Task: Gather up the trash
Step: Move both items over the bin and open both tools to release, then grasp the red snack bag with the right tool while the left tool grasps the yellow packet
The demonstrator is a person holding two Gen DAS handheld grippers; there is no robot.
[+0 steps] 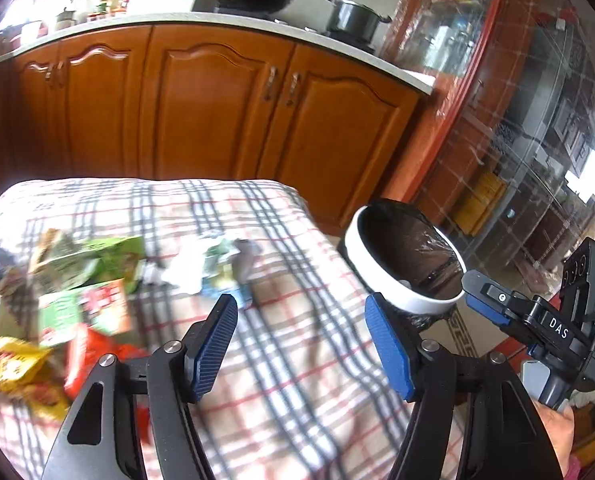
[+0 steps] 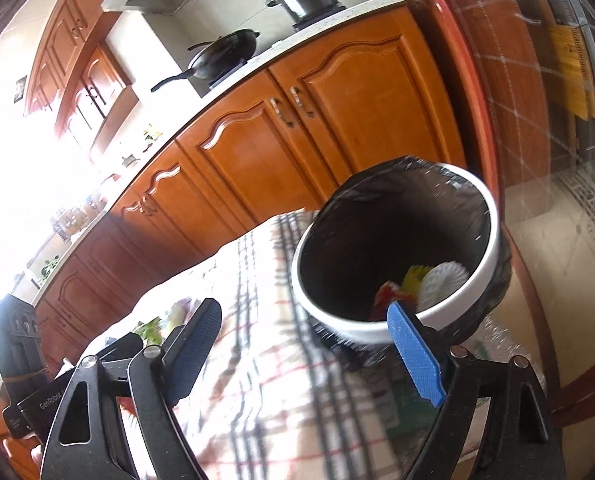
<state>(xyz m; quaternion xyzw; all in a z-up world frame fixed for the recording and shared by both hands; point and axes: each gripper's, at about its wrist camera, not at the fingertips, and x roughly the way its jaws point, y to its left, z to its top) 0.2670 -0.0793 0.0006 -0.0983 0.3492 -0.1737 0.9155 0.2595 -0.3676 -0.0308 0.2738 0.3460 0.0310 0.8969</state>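
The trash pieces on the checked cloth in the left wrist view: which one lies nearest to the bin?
The crumpled white paper wad, with a greyish scrap beside it. It lies mid-cloth, closest to the white-rimmed bin; the green boxes and yellow wrapper lie further left.

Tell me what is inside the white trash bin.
The white trash bin holds a black liner, and at the bottom a red wrapper, a yellow piece and a white ribbed item. The right claw's blue pad hides part of the bottom.

Harsh window glare [image 2: 29, 184] at left, motion-blurred wrappers [image 1: 77, 280], perhaps daylight only, curved fisheye edges.
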